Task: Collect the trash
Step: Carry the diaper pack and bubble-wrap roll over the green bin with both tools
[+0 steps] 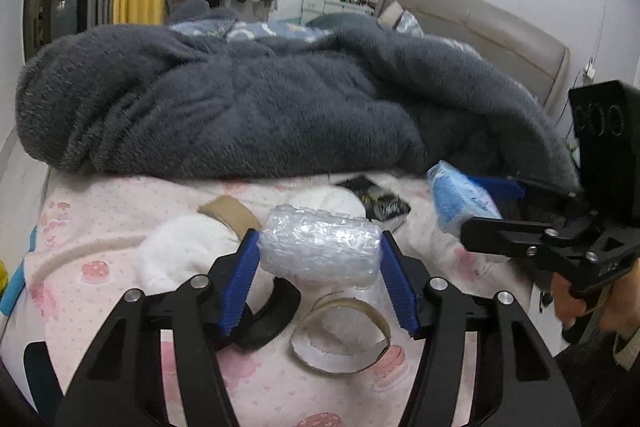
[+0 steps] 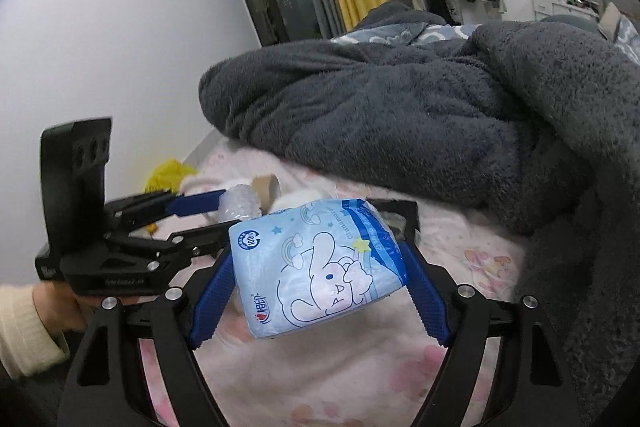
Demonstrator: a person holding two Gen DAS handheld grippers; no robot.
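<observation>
fuzzy grey blanket [image 1: 248,107], glossy bubble wrap [image 1: 320,247]

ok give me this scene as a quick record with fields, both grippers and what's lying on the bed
left gripper: shut on clear bubble-wrap roll
right gripper: shut on light blue cartoon-rabbit tissue pack
surface: pink patterned bed sheet
loose items: torn brown cardboard ring, black ring, dark printed wrapper, white crumpled tissue
behind: dark grey fluffy blanket
beside bed: yellow plastic bag
</observation>
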